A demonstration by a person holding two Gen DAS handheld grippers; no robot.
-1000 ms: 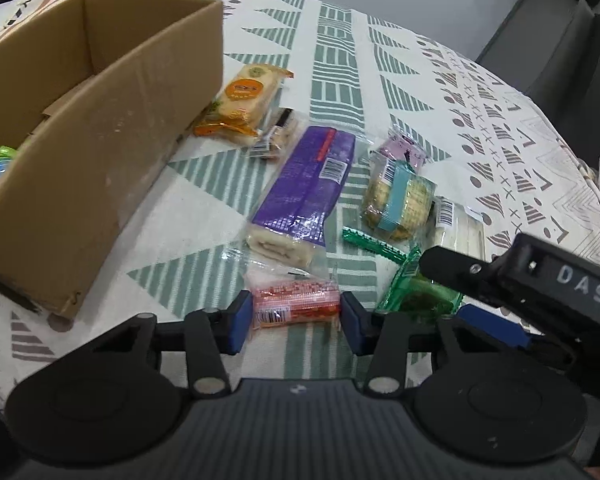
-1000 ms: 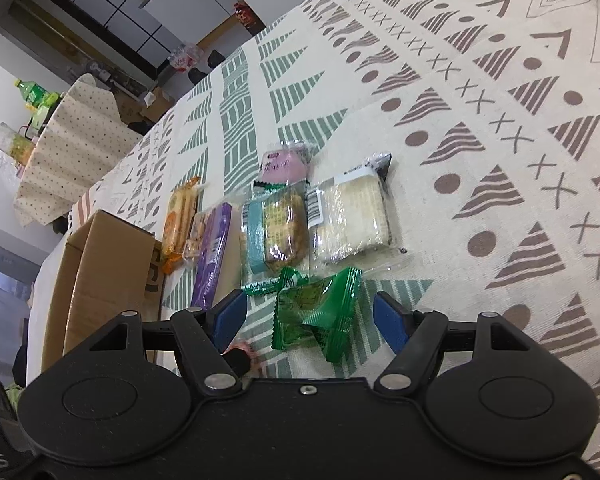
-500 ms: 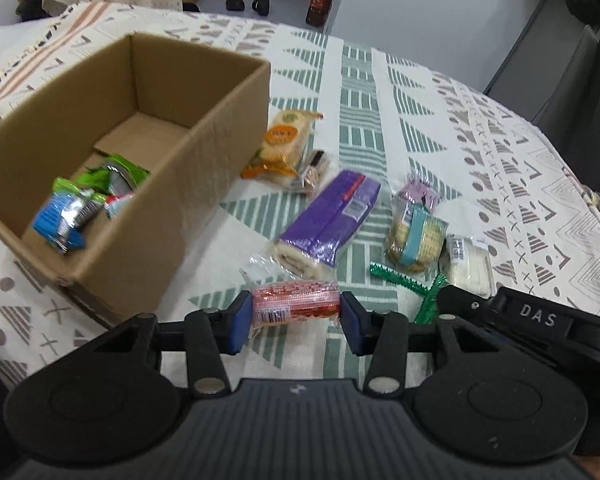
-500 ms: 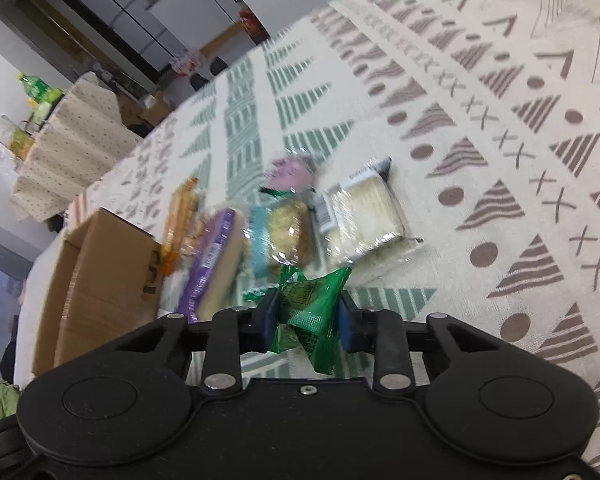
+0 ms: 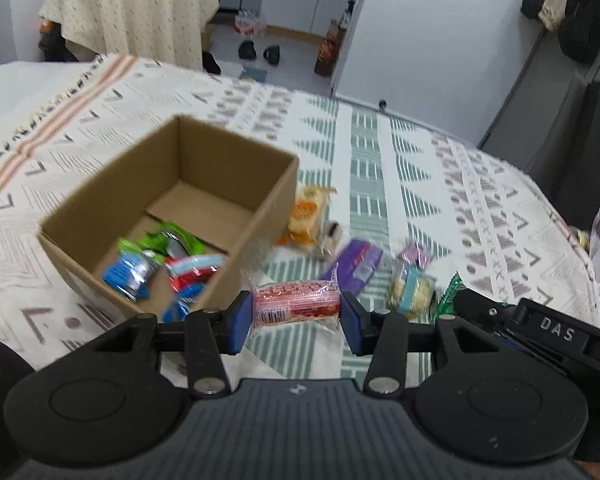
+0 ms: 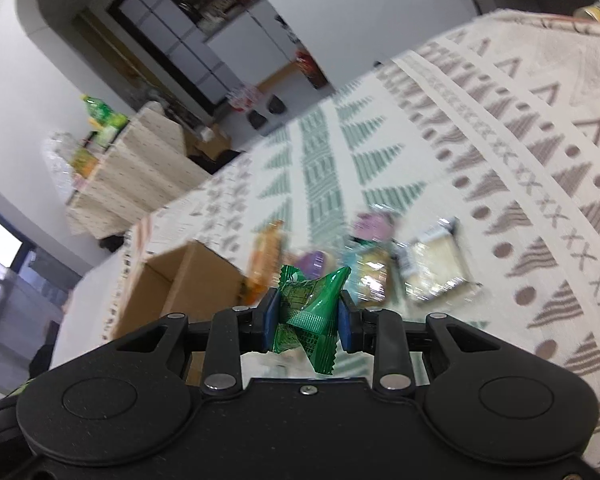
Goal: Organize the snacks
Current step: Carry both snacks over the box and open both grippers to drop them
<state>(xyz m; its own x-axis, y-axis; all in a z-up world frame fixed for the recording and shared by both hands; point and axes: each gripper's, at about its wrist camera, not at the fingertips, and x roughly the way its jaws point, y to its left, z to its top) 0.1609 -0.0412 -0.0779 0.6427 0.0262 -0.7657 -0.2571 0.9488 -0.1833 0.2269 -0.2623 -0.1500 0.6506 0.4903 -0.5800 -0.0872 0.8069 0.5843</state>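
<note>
Left wrist: red snack pack (image 5: 296, 307) lies crosswise (gripper-held).

The cardboard box (image 5: 172, 216) stands open-topped, its far half bare and small packets (image 5: 160, 264) crowded at the near end. Right of it, loose snacks (image 5: 356, 264) lie close together on the surface (image 5: 380, 152). Beyond them the patterned cloth is bare and passable.

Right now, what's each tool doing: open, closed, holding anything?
Left tool: closed on the red snack pack.
Right tool: closed on the green snack packet.
</note>
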